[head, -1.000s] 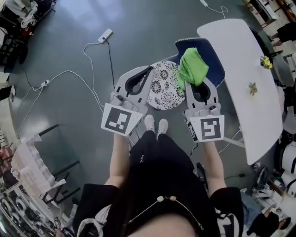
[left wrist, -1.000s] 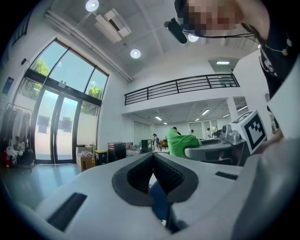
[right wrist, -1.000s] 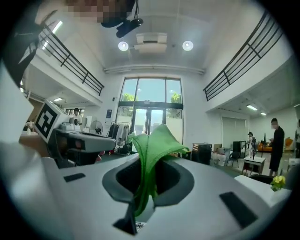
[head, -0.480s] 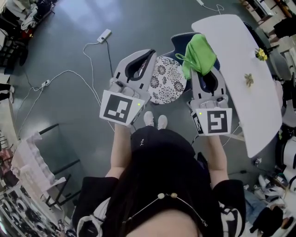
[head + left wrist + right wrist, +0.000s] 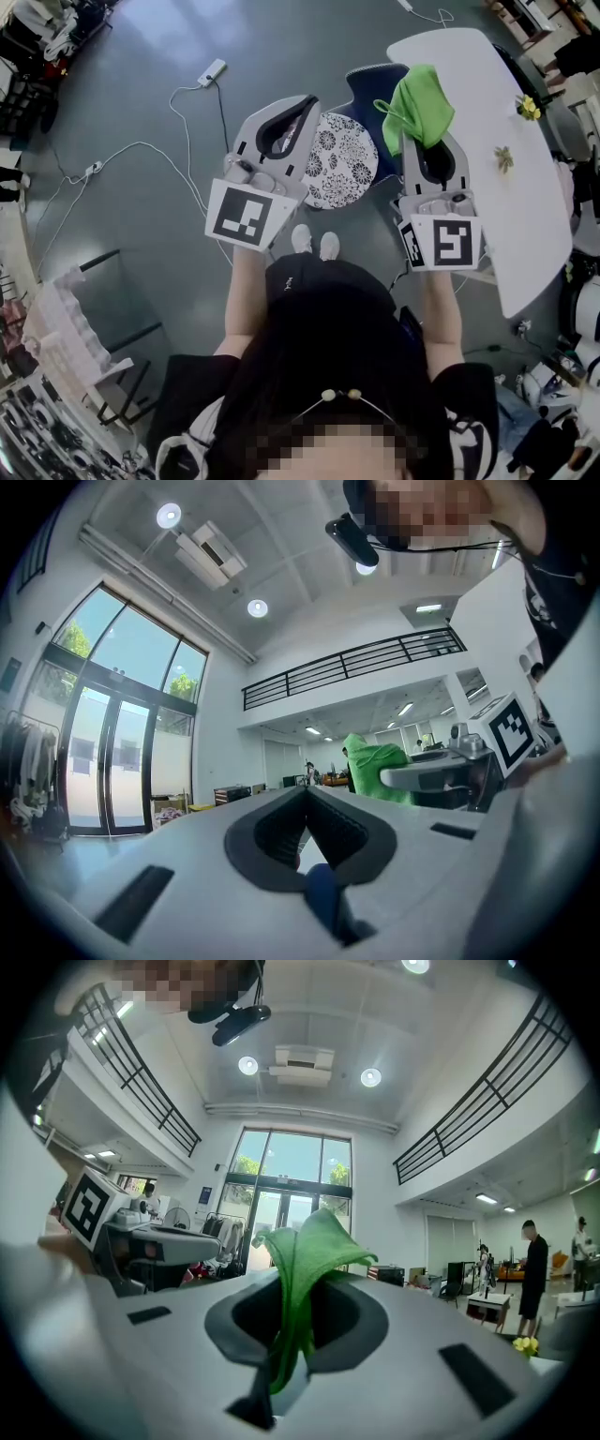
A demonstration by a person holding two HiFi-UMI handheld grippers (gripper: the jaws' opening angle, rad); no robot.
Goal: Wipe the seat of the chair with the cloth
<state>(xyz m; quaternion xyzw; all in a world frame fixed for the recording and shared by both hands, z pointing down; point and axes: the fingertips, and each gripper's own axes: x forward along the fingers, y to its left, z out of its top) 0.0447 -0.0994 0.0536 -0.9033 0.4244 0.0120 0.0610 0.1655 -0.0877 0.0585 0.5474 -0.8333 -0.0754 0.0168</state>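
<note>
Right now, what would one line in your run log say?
left gripper: shut, empty | right gripper: shut on green cloth | chair seat: cloth not touching it

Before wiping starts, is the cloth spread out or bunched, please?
Bunched: the cloth is pinched crumpled in the right gripper, jaws shut on it.

Big open office-lab hall: tall glass doors [image 5: 286,1204] at 12 o'clock, mezzanine railing [image 5: 356,660], grey floor [image 5: 122,56] strewn with cables [image 5: 139,144], white surface [image 5: 487,84] at 2 o'clock.
</note>
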